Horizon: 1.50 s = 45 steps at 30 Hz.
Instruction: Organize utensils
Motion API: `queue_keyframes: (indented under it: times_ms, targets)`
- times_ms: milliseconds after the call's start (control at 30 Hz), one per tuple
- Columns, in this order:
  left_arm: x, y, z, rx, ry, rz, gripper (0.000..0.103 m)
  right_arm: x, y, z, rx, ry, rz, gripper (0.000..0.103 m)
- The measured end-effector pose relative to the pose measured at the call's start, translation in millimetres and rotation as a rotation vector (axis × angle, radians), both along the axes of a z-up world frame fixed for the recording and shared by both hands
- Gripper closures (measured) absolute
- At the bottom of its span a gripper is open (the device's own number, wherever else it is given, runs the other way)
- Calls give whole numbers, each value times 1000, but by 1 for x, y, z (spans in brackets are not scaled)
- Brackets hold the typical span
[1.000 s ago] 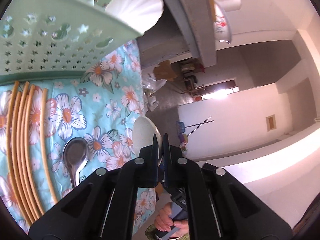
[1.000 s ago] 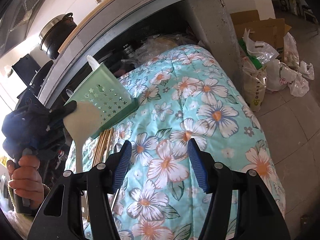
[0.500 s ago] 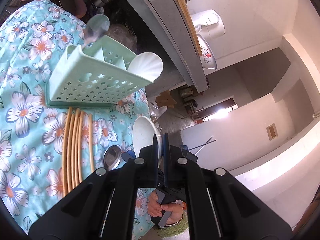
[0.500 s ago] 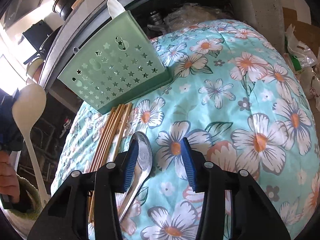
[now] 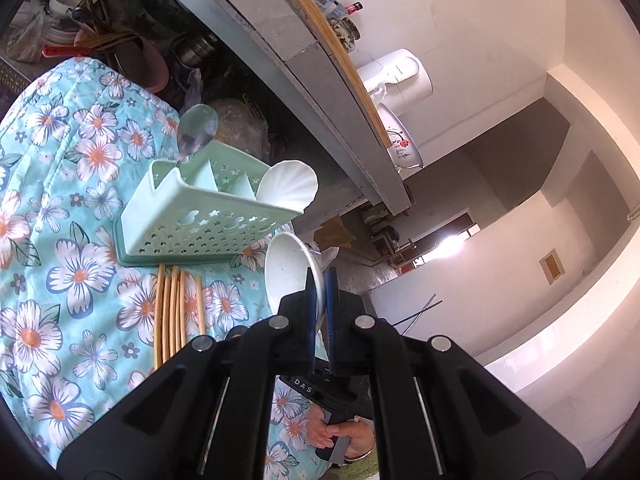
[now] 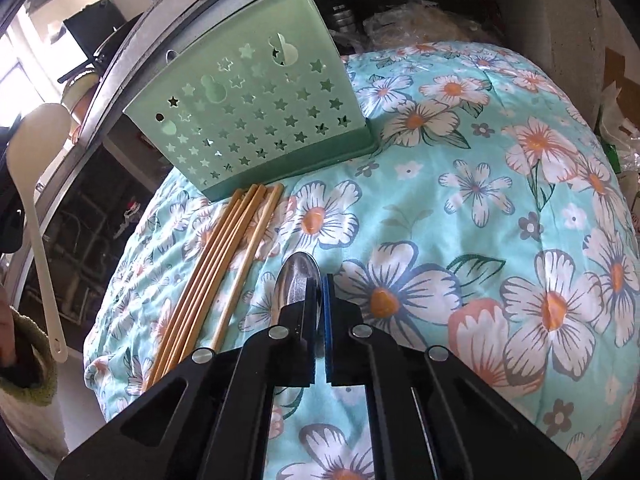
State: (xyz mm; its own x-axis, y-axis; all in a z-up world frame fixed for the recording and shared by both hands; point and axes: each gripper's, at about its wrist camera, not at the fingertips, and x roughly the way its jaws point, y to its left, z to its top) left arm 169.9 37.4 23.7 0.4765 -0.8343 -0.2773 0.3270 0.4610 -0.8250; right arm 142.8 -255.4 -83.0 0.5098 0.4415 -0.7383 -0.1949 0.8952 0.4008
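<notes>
- The right gripper (image 6: 318, 300) is down on the flowered cloth (image 6: 500, 208), and its jaws have just been closing; they now stand narrow, pinched on the bowl edge of the metal spoon (image 6: 294, 280) that lies flat there.
- That spoon sits just beside the bundle of wooden chopsticks (image 6: 224, 256), whose far ends touch the base of the green utensil holder (image 6: 248, 120).
- The left gripper (image 5: 319, 300) is raised off the cloth with its jaws narrow, clamped on a white plastic ladle (image 5: 286, 272); from the right camera the ladle's (image 6: 34, 152) long handle hangs down at the far left.
- The holder (image 5: 192, 216) stands near the cloth's far edge and already has another metal spoon (image 5: 196, 128) upright in one compartment and a white shell-shaped scoop (image 5: 288, 188) at its other end.
- So two steps look to be in hand at once: the ladle is up and ready for delivery, and the spoon is at the grasp, not yet lifted.
- Next, I'd judge, the spoon must come up cleanly (a pinch on a thin rim could slip or let it swing), then be tipped handle-down over a free compartment.
- The ladle needs the same, and its length may make the light holder tip.
- The chopsticks are left to gather afterwards.
</notes>
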Motion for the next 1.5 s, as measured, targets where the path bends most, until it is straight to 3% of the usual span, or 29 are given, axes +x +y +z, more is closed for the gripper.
queue_keyframes:
  times_ms: [267,400,533,667,900,967,1033,1067,1267,1300,1367,1400,1433,1500]
  targets:
    - [5,7,38,33,-130,67,99,-16,-5,43,-59,-117,-46,101]
    - [13,12,68,56,-246,144,99,-30,-13,77,-71,-208,-72,101]
    - [29,20,86,25,-341,240,99,-39,-25,99,-45,-260,-93,101]
    - [54,24,92,10,-373,317,99,-41,-30,99,-33,-245,-100,101]
    - [96,28,80,-30,-321,359,99,-32,-27,72,39,-136,-59,100]
    - [102,27,75,-28,-306,352,99,-26,-22,62,56,-98,-23,91]
    - [104,26,70,-25,-302,343,99,-18,-15,51,41,-68,10,51]
    - [105,25,69,-24,-302,339,99,-14,-12,46,27,-66,17,49]
    - [105,23,64,-13,-302,323,99,18,-5,1,-2,34,37,52]
    - [105,23,64,-14,-302,324,99,21,-5,-6,-4,49,42,63]
    - [106,23,64,-16,-304,321,99,24,-3,-12,-4,60,56,74]
    - [106,23,65,-15,-307,320,99,23,-2,-13,-1,57,66,87]
    - [106,22,65,-15,-310,319,99,22,-1,-13,0,57,74,93]
    - [107,22,67,-20,-318,317,99,18,1,-11,-6,40,75,96]
